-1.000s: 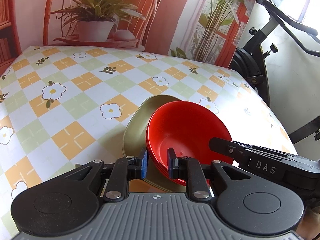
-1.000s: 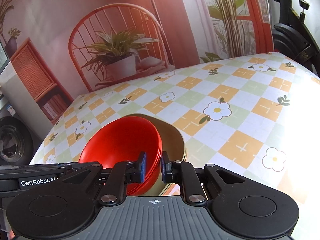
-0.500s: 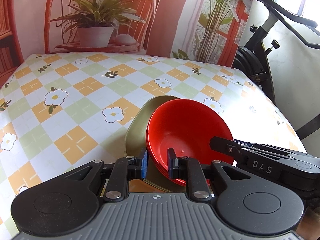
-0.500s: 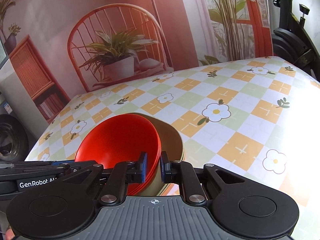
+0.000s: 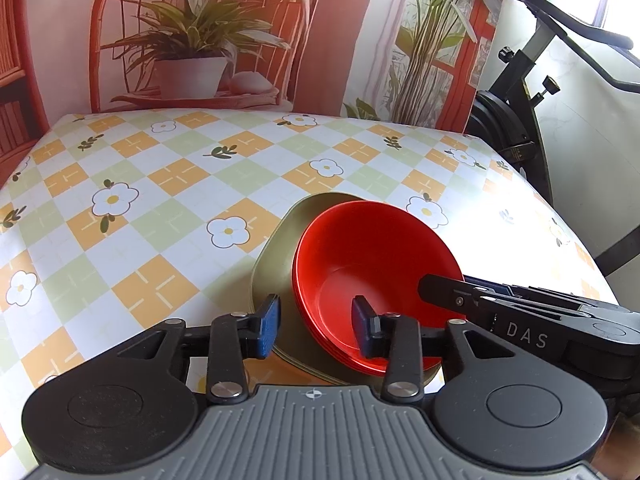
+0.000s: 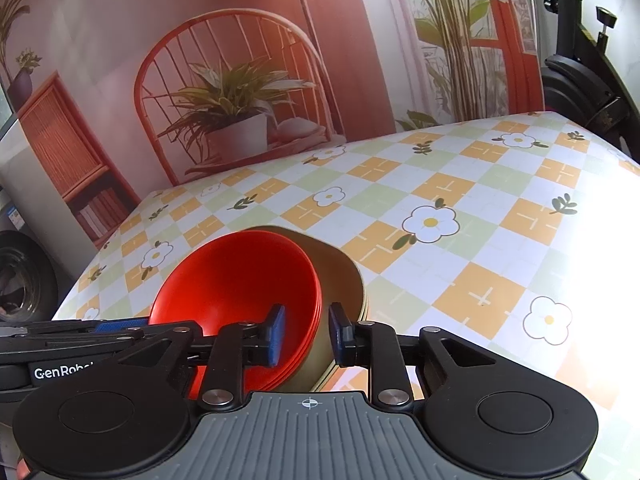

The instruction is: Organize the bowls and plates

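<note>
Several nested red bowls (image 5: 360,260) (image 6: 240,280) sit inside a stack of olive-green plates (image 5: 276,272) (image 6: 344,280) near the front edge of the table. My left gripper (image 5: 315,328) is open. Its blue pads stand on either side of the near rims of the bowls and plates without pressing them. From the other side, my right gripper (image 6: 307,334) is open a little, one pad inside the red bowls and one outside the plate rim. Each gripper shows side-on in the other's view, reaching to the stack's rim.
The checked flower tablecloth (image 5: 160,220) stretches away behind the stack. A printed backdrop with a chair and potted plant (image 5: 192,64) stands at the far edge. An exercise bike (image 5: 520,120) is off the right side, a tyre (image 6: 20,284) off the left.
Both grippers were shut on the stack's rims; the left has opened wide and the right a little. The stack has stayed in place on the table.
</note>
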`<control>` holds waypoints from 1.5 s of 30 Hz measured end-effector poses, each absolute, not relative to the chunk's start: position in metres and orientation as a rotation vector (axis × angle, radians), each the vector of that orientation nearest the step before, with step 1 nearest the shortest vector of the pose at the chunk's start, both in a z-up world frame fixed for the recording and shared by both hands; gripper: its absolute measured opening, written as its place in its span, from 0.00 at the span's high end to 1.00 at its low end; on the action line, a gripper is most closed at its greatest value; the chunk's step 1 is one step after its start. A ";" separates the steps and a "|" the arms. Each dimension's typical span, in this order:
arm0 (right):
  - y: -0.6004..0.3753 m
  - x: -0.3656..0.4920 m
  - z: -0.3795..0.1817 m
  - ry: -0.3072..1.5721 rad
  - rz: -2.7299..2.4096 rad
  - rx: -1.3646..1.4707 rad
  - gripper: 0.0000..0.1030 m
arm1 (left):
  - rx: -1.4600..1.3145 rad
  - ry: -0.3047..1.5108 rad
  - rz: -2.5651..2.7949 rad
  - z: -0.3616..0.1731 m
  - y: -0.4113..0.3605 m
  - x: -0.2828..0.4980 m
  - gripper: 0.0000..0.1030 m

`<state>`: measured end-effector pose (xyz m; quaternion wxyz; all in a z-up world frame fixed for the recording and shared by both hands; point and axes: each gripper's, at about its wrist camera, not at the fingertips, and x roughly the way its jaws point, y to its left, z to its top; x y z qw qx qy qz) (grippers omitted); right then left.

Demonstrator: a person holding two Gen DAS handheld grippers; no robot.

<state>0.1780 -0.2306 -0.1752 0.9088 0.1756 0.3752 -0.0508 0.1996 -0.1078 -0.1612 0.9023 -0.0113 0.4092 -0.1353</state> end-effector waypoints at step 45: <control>-0.235 0.103 0.017 0.479 -0.154 0.234 0.00 | 0.077 0.518 -0.034 0.004 -0.081 0.109 0.08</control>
